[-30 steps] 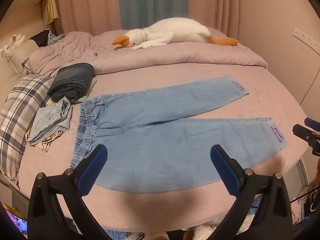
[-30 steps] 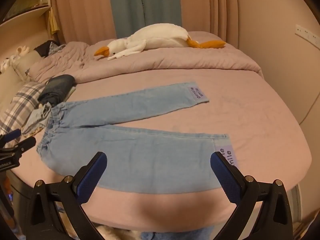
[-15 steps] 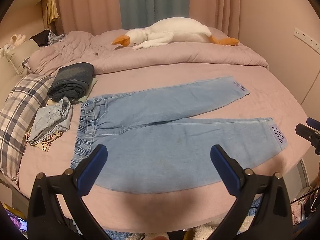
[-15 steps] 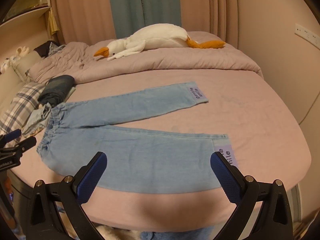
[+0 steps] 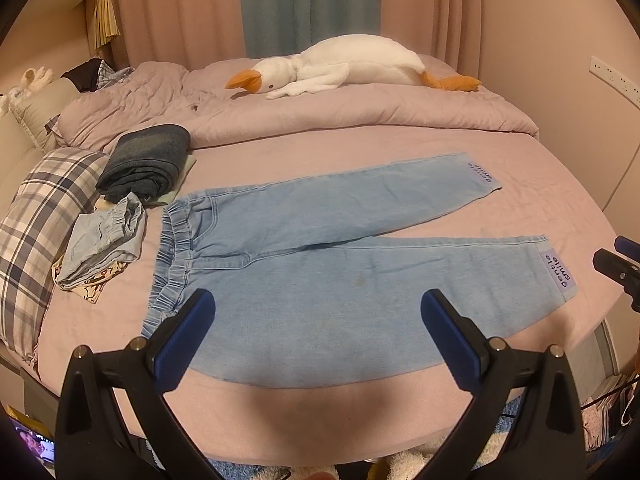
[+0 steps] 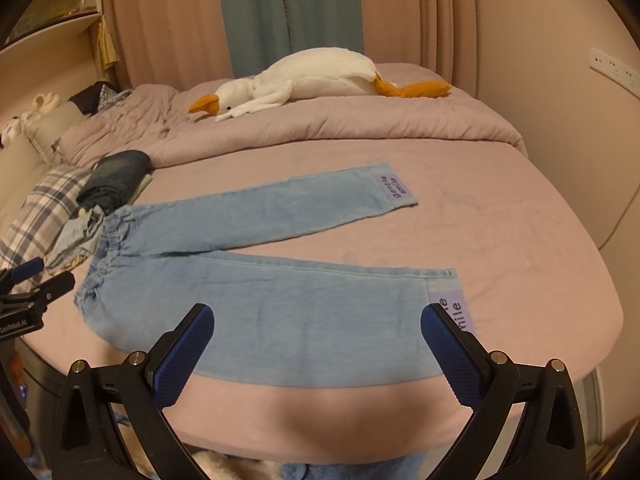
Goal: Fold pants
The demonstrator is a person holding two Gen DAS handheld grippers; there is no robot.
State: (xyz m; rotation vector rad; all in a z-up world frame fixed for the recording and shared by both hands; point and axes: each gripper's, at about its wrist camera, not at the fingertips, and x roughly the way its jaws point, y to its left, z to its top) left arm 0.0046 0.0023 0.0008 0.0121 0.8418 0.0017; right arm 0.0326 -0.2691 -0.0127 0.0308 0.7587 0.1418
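The pants (image 5: 320,248) lay spread flat on the pink bed (image 5: 540,168), waistband (image 5: 176,252) toward the plaid pillow (image 5: 44,216) on the left and both legs fanned apart toward the right, the near leg running close along the front edge of the mattress. The left gripper (image 5: 318,336) hung over the near edge of that leg with its blue pads wide apart and nothing between them; the right gripper (image 6: 318,338) hovered likewise above the lower leg, spread wide and empty, its right pad just over the lilac cuff label (image 6: 454,312). No fold had been made yet. The pants looked like soft, light denim, limp enough to sag and drag if lifted from one spot, yet not slippery. The elastic waistband was bunched and thick, so it seemed the firmest place for the left gripper to pinch, while the hemmed cuff (image 5: 558,270) offered a clean edge for the right. A folded dark garment (image 5: 146,162), a small heap of clothes (image 5: 104,240) and a toy goose (image 5: 344,64) lay well clear.
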